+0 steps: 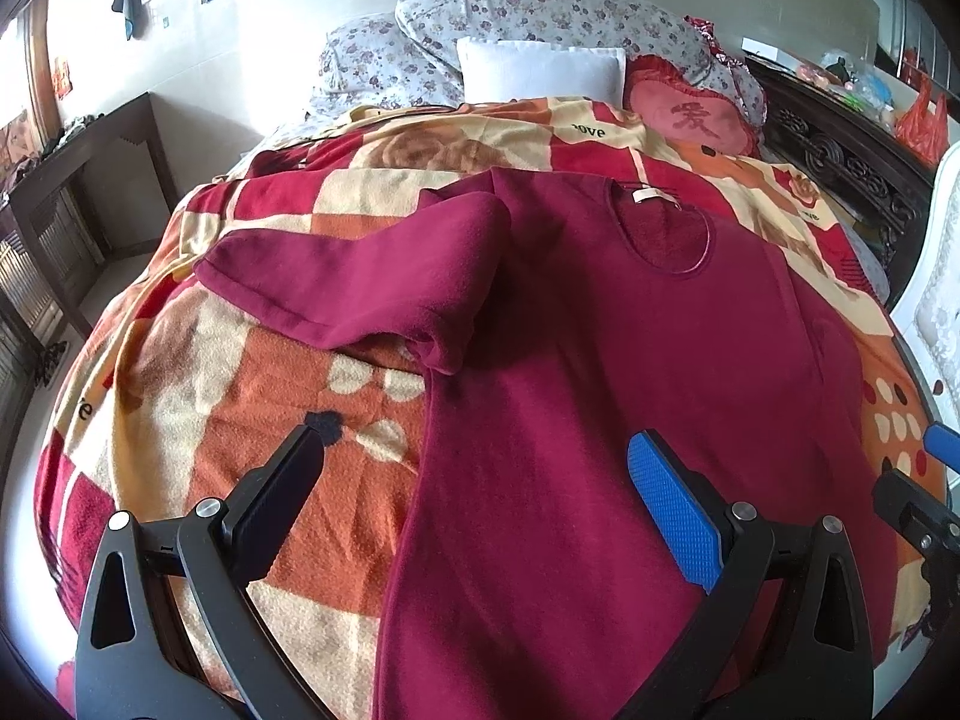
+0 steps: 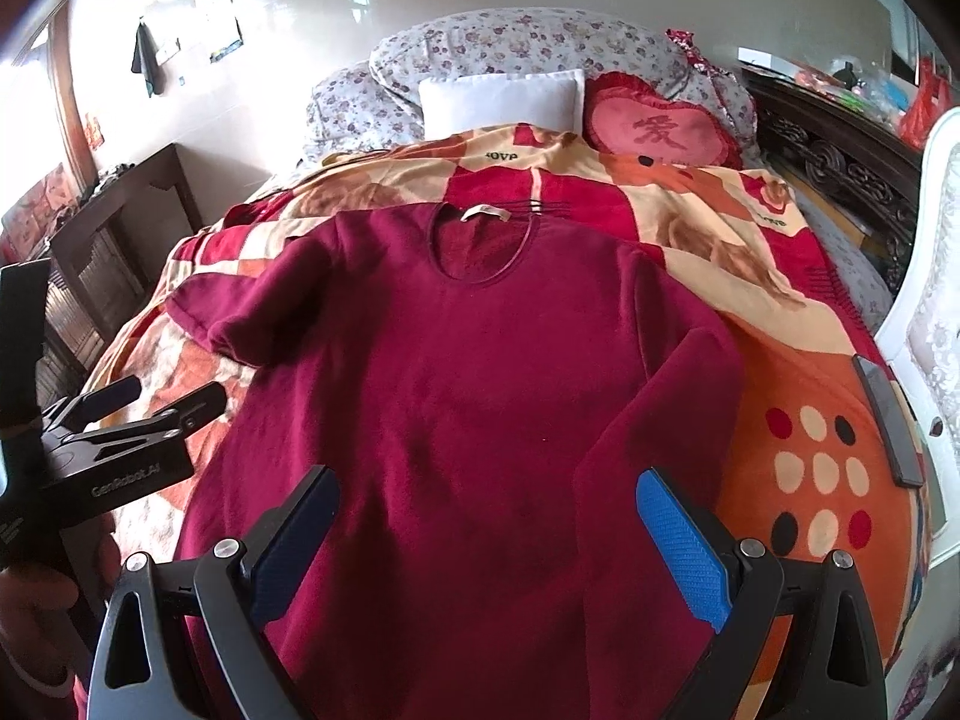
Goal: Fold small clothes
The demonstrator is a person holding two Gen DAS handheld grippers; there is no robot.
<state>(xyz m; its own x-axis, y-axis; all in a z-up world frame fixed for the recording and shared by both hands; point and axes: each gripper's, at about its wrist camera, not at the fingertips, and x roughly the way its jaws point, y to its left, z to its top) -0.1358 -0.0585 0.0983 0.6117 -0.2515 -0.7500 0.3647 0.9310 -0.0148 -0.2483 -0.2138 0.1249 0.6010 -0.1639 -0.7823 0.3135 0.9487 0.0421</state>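
A dark red long-sleeved top (image 1: 630,348) lies flat on the bed, neckline and white label toward the pillows; it also shows in the right wrist view (image 2: 468,372). Its left sleeve (image 1: 360,282) lies spread to the left. Its right sleeve (image 2: 678,372) is folded down along the body. My left gripper (image 1: 480,468) is open and empty above the top's lower left edge. My right gripper (image 2: 486,516) is open and empty above the lower body of the top. The left gripper also shows in the right wrist view (image 2: 162,402), and the right gripper's tip shows at the left wrist view's right edge (image 1: 942,438).
A red, orange and cream patterned blanket (image 1: 198,396) covers the bed. A white pillow (image 1: 540,69), floral bedding (image 1: 540,6) and a red heart cushion (image 2: 660,126) lie at the head. A dark flat device (image 2: 888,420) lies at the bed's right edge beside a white chair (image 2: 936,300). A dark wooden table (image 1: 78,180) stands left.
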